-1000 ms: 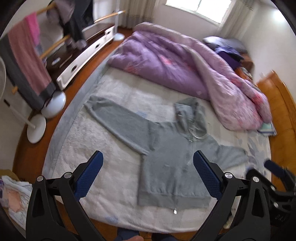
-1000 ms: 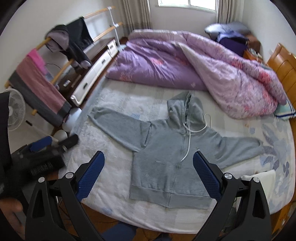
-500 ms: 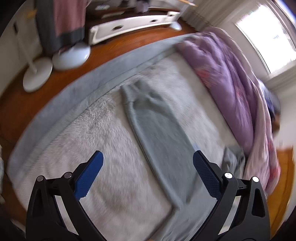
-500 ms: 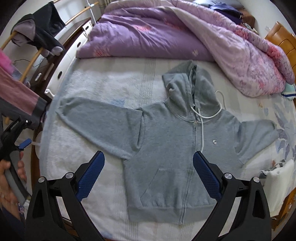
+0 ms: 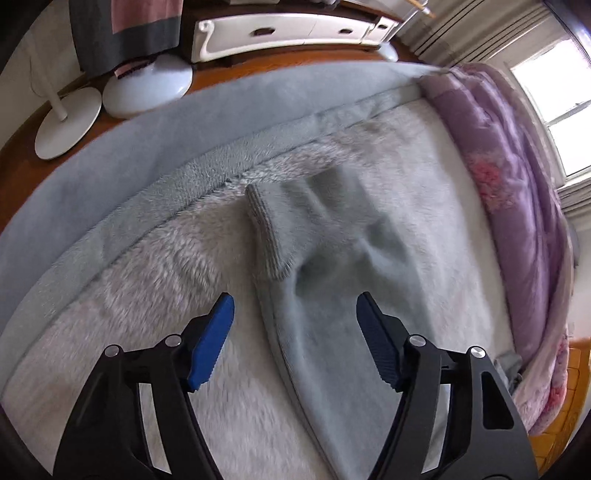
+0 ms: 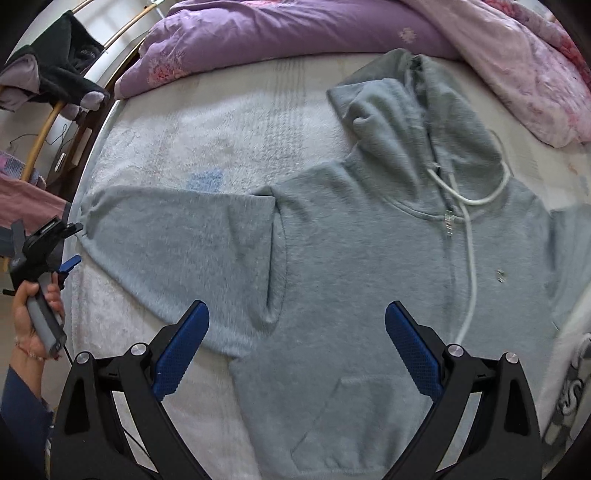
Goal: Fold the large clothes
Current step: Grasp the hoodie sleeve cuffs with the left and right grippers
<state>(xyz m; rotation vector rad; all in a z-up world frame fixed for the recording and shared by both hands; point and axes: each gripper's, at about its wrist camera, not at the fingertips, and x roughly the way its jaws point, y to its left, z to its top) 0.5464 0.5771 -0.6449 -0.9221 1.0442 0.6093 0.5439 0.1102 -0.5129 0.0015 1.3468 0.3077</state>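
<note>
I see the grey zip-front hooded sweatshirt [image 6: 369,258] spread flat, front up, on the pale fluffy blanket [image 6: 166,147] covering the bed, its hood pointing toward the bunched purple floral quilt [image 6: 295,33]. My left gripper [image 5: 295,317] is released, jaws spread, poised just above one sleeve close to the ribbed grey cuff [image 5: 266,236] without gripping it. My right gripper [image 6: 295,336] is likewise released and empty, hovering over the sweatshirt's lower body near the armpit seam.
</note>
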